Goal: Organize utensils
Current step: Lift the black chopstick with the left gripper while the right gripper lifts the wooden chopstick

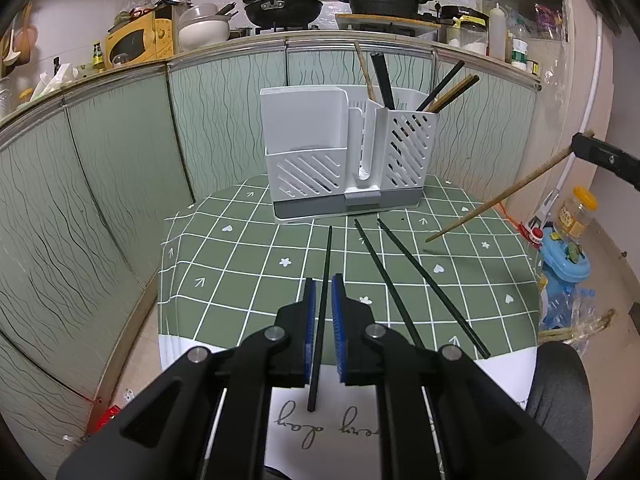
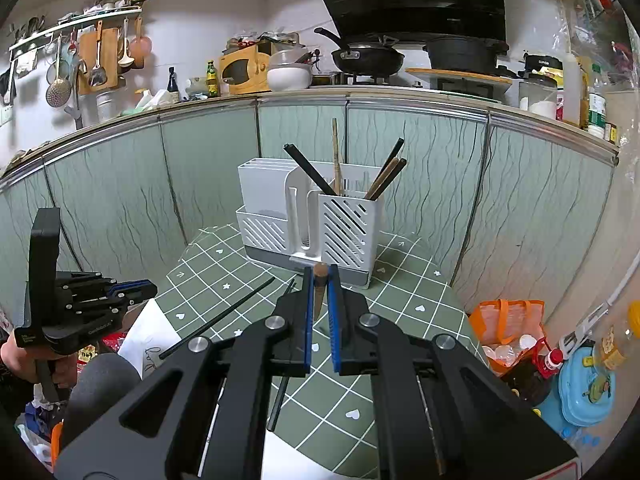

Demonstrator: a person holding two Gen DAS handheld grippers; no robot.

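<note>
A: The left gripper (image 1: 323,280) has a black chopstick (image 1: 322,308) between its blue pads, jaws narrowly parted, not pressing; two more black chopsticks (image 1: 404,280) lie just right of it.

B: The right gripper (image 2: 320,276) is clamped on a wooden chopstick (image 2: 319,288); the white holder (image 2: 320,220) stands beyond it.

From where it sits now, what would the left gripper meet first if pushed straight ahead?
Probably the green checked tablecloth, along the black chopstick lying between its jaws; the white slotted utensil holder stands beyond. Depth is uncertain.
</note>
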